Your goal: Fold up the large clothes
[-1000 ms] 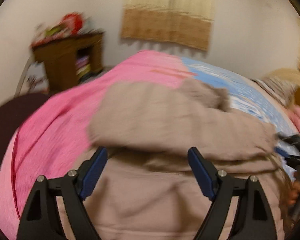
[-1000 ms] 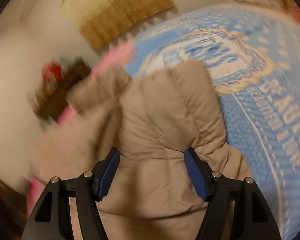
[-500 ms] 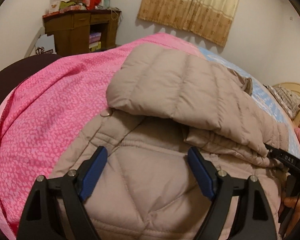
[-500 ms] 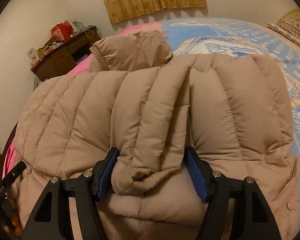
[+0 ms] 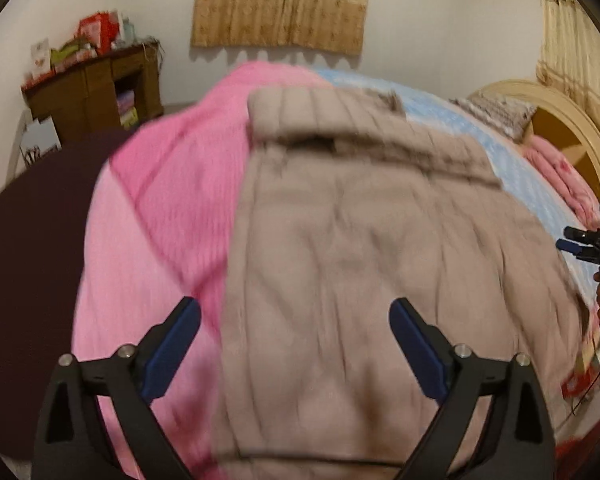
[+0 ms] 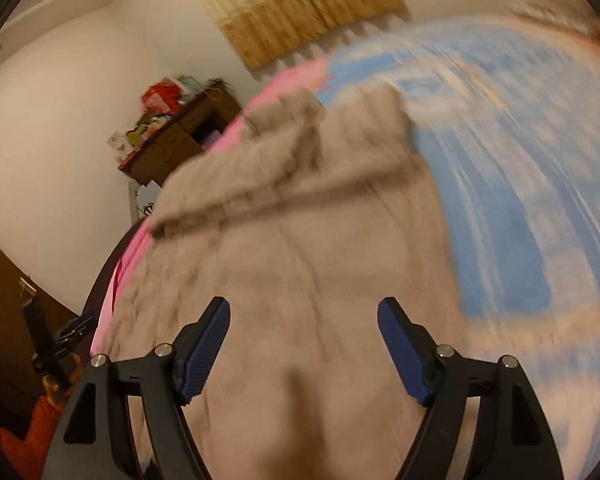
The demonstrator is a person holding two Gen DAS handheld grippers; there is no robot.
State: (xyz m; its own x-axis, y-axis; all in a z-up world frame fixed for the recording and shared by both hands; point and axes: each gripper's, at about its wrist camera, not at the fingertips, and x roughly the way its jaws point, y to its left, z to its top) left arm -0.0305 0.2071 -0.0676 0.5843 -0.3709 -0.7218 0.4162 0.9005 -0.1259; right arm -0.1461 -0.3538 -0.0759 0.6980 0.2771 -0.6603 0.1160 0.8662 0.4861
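While both views blur, the beige puffer coat (image 5: pixel 360 248) lies on the bed (image 5: pixel 480 120), partly over a pink blanket (image 5: pixel 172 200). Left gripper (image 5: pixel 294 346) & right gripper (image 6: pixel 304 344) hover above it, jaws opening wide, nothing pinched btw them

Beige quilted coat (image 5: pixel 360 248) lies folded on bed.

beige coat (image 6: pixel 300 264) on the bed, blurred
right gripper (image 6: pixel 304 344) over the coat, jaws opening, nothing pinched; blue blanket (image 6: pixel 520 200) right of the coat, pink cover (image 6: pixel 112 280) left.
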